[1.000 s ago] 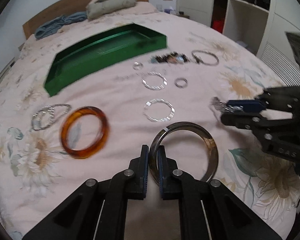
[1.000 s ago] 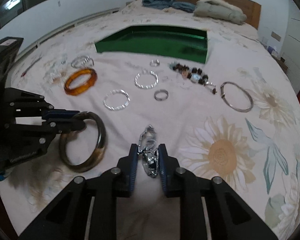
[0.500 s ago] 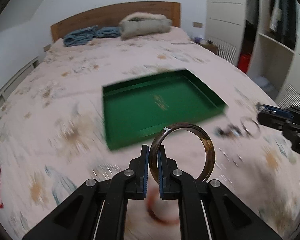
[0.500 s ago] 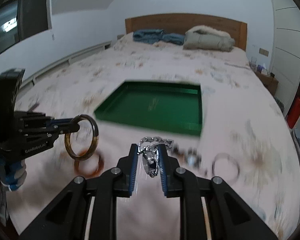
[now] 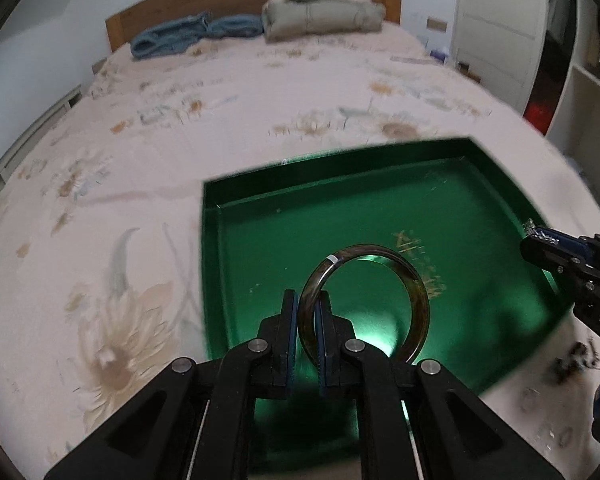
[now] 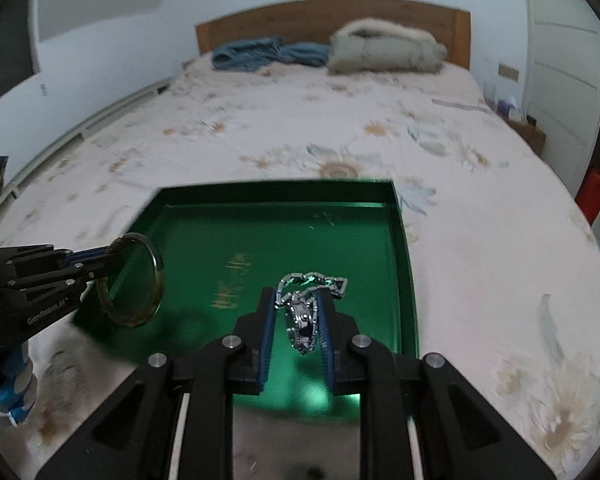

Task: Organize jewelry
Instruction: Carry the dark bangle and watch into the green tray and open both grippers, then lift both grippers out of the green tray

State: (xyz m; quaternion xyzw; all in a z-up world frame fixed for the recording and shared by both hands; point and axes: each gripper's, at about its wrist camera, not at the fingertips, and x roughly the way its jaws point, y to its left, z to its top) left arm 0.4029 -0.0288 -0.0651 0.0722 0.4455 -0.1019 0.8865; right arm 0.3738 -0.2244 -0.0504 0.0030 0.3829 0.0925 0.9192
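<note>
My left gripper (image 5: 308, 336) has its fingers closed tight on the rim of a dark brown bangle (image 5: 416, 304). The pads pinch the bangle's left side, and the rest of the ring stands upright to the right of the fingers, held in the air above the green tray (image 5: 260, 248). My right gripper (image 6: 296, 320) has its fingers drawn in around a silver chain bracelet (image 6: 300, 312). The links bunch up between the pads, with one loop spilling over the fingertips to the right, and this too hangs over the tray (image 6: 364, 248), toward its right-hand wall.

The tray sits on the bed (image 6: 480, 208), which has a pale floral cover. Gold lettering (image 6: 230, 284) is printed on the tray's floor.

From the left wrist I can see the right gripper (image 5: 540, 242) coming in over the tray's right edge, with only a glint of chain at its tip. That view also catches some blurred small jewelry (image 5: 572, 364) lying on the bed cover to the right of the tray, which the right wrist view doesn't show. From the right wrist I see the left gripper (image 6: 108, 260) from the side, holding the bangle (image 6: 156, 280) over the tray's left edge. Both views show a blue garment (image 6: 260, 54) and a folded beige bundle (image 6: 384, 48) against the wooden headboard (image 6: 300, 16).
</note>
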